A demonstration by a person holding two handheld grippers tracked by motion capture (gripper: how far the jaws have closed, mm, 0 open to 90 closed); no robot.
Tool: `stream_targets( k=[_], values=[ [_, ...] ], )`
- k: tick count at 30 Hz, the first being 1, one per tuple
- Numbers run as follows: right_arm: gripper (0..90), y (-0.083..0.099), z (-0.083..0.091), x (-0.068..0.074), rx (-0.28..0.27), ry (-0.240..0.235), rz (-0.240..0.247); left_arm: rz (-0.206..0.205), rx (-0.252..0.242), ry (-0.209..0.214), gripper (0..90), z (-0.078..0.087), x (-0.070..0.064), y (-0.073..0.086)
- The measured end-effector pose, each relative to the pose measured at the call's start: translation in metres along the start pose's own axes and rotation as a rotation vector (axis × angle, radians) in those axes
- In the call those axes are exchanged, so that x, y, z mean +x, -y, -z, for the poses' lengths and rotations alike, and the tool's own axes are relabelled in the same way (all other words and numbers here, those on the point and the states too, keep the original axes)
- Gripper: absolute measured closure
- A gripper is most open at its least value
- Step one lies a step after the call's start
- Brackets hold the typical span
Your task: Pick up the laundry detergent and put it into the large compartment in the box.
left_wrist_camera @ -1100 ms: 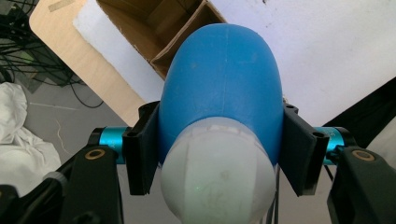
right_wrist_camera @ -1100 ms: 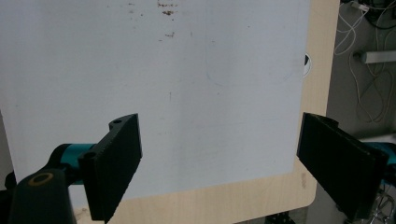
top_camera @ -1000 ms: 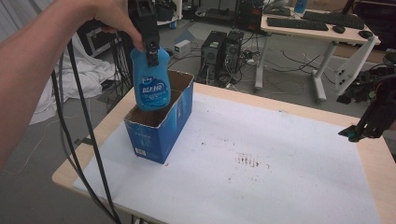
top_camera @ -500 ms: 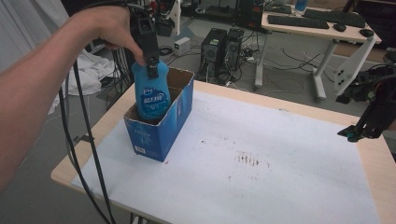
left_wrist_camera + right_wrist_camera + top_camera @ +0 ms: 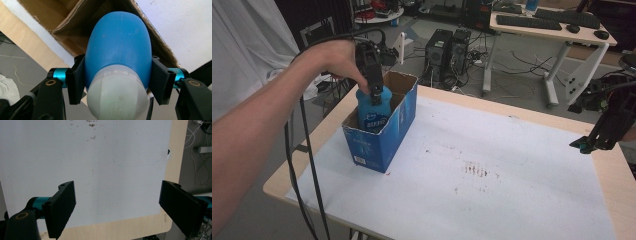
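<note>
A white sheet covers the table [image 5: 512,165], with office desks behind. From above, I see my left gripper [image 5: 375,92] lowering a blue bottle [image 5: 373,112] into the open cardboard box [image 5: 384,135]. In the left gripper view, the jaws clamp its shoulders below the white cap [image 5: 117,97]. I judge release comes next, once it is seated. In the right gripper view, that gripper [image 5: 117,207] hangs open over the sheet.

Left claw [image 5: 375,95], upper left of frame: clamped on neck of blue bottle [image 5: 373,111], upright inside open blue cardboard box [image 5: 382,142]. Right claw [image 5: 586,145], right edge, above white-covered table [image 5: 512,190].
</note>
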State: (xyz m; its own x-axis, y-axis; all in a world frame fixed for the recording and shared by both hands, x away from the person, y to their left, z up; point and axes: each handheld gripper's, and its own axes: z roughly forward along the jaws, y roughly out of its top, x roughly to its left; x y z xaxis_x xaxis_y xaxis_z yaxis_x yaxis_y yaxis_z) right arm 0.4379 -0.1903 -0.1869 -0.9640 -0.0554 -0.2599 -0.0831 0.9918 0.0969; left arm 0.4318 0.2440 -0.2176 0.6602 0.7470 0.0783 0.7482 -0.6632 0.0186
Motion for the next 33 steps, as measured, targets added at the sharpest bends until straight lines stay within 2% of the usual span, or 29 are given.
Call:
stream_targets(
  k=[5, 9, 11, 15, 21, 22, 24, 27, 33],
  values=[
    [13.2, 0.000, -0.001, 0.000, 0.002, 0.000, -0.003, -0.008, 0.006, -0.001, 38.0, -0.018, 0.000, -0.002],
    [13.2, 0.001, -0.002, 0.000, 0.003, -0.002, -0.006, 0.004, -0.008, -0.006, 38.0, -0.026, 0.001, -0.002],
    [13.2, 0.002, -0.003, 0.001, 0.005, -0.005, -0.008, -0.011, -0.003, -0.013, 38.0, -0.030, 0.001, -0.003],
    [13.2, 0.002, -0.004, 0.001, 0.006, -0.005, -0.010, -0.007, -0.014, -0.027, 38.0, -0.037, 0.000, -0.004],
    [13.1, 0.003, -0.006, 0.002, 0.007, -0.007, -0.003, -0.003, -0.023, -0.025, 38.0, -0.049, 0.000, -0.004],
    [13.2, 0.003, -0.006, 0.003, 0.008, -0.007, -0.012, -0.010, -0.024, -0.026, 38.0, -0.050, 0.001, -0.003],
    [13.2, 0.004, -0.007, 0.002, 0.008, -0.009, -0.007, 0.003, -0.040, -0.027, 38.0, -0.052, 0.000, -0.003],
    [13.2, 0.004, -0.008, 0.003, 0.013, -0.009, -0.011, -0.016, -0.030, -0.034, 37.9, -0.052, 0.000, -0.004],
    [13.2, 0.002, -0.008, 0.003, 0.010, -0.009, -0.010, -0.011, -0.033, -0.034, 37.8, -0.052, 0.000, -0.004]
  ],
)
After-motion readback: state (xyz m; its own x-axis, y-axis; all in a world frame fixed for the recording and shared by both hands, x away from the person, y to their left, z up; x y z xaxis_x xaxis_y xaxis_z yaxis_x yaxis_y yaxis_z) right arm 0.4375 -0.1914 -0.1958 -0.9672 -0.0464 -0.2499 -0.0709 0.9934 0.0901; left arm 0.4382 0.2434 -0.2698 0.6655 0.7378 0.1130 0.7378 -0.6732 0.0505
